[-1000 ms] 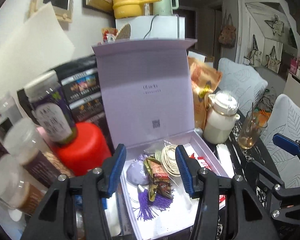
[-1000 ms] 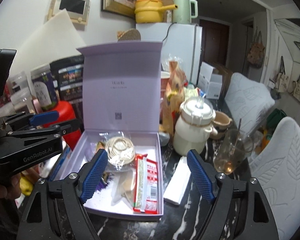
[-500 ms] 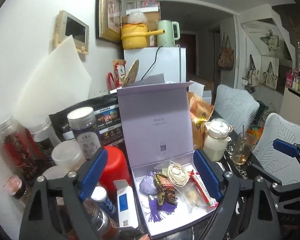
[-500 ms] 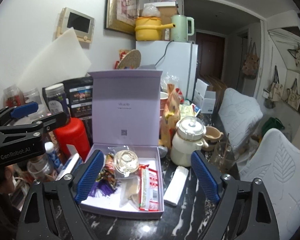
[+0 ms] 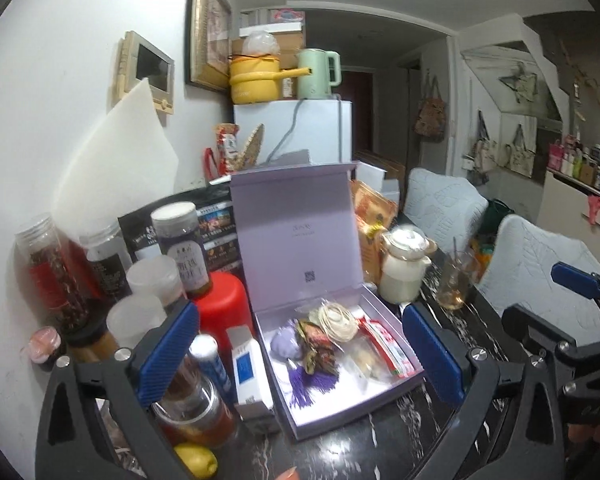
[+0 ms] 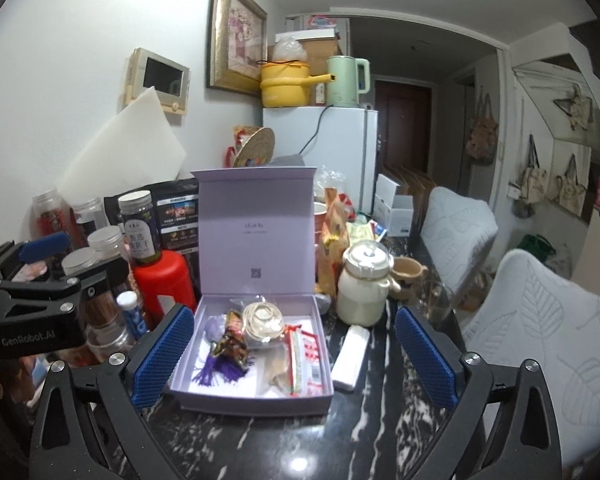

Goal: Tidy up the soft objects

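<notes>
- A cluttered room with a white wall on the left and a black marble-patterned table [image 6: 380,420] in the foreground; two pale quilted chairs stand to the right.
- In the middle of the table sits a lilac box [image 6: 256,398] with its lid [image 6: 256,236] standing upright at the far side.
- Inside the box lie the soft things: a purple sachet [image 5: 286,346] with a purple tassel [image 5: 312,382] at the left, a dark patterned pouch [image 5: 318,354] just beside it, a coil of cream cord [image 5: 338,318] toward the far side, a clear bag [image 5: 360,360] in the middle, and a red-and-white packet [image 5: 386,346] along the right wall.
- Left of the box stand a red canister [image 6: 162,280], several lidded jars, and a white carton with a blue label [image 5: 246,372] touching the box wall.
- Right of the box are a cream ceramic pot [image 6: 364,284], a glass cup [image 5: 456,284] and a folded white tissue pack [image 6: 350,354].
- Far behind, a white fridge [image 6: 340,148] carries a yellow pot [image 6: 284,84] and a green kettle [image 6: 346,80].
- The left gripper [image 5: 300,356] hangs above the near edge of the box, jaws spread wide and holding nothing.
- The right gripper [image 6: 294,358] hangs over the near side of the table, jaws also spread wide and empty.
</notes>
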A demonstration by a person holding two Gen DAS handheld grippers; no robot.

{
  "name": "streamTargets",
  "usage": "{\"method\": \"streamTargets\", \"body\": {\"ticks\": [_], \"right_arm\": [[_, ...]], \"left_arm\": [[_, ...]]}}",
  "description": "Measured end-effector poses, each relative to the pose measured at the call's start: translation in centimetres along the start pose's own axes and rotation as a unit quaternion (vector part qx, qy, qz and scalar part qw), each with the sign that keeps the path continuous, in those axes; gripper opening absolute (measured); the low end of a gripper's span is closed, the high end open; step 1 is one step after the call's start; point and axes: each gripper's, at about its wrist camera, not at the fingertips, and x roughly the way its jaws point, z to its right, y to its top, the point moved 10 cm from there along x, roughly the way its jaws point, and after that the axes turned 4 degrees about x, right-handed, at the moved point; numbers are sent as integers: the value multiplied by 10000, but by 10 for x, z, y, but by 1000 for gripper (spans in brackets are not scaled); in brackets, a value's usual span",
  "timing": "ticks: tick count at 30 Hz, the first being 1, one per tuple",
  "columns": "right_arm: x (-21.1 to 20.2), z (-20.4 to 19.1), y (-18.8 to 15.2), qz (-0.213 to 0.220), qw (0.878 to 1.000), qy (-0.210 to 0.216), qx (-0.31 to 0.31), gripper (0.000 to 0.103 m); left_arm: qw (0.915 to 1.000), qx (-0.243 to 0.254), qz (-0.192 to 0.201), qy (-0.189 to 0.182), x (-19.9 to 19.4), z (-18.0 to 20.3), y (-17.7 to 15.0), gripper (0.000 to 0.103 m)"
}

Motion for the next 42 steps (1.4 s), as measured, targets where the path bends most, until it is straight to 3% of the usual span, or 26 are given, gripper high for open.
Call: {"method": "streamTargets", "body": {"ticks": [16, 42], "right_arm": [[-12, 3, -65, -596, 9979, -175, 201, 102], [-5, 3, -90, -976, 9947, -187, 266, 102]], "left_arm": [[9981, -118, -589, -129, 0, 9, -67, 103], [9970, -53, -743, -188, 0, 15, -77, 103]]}}
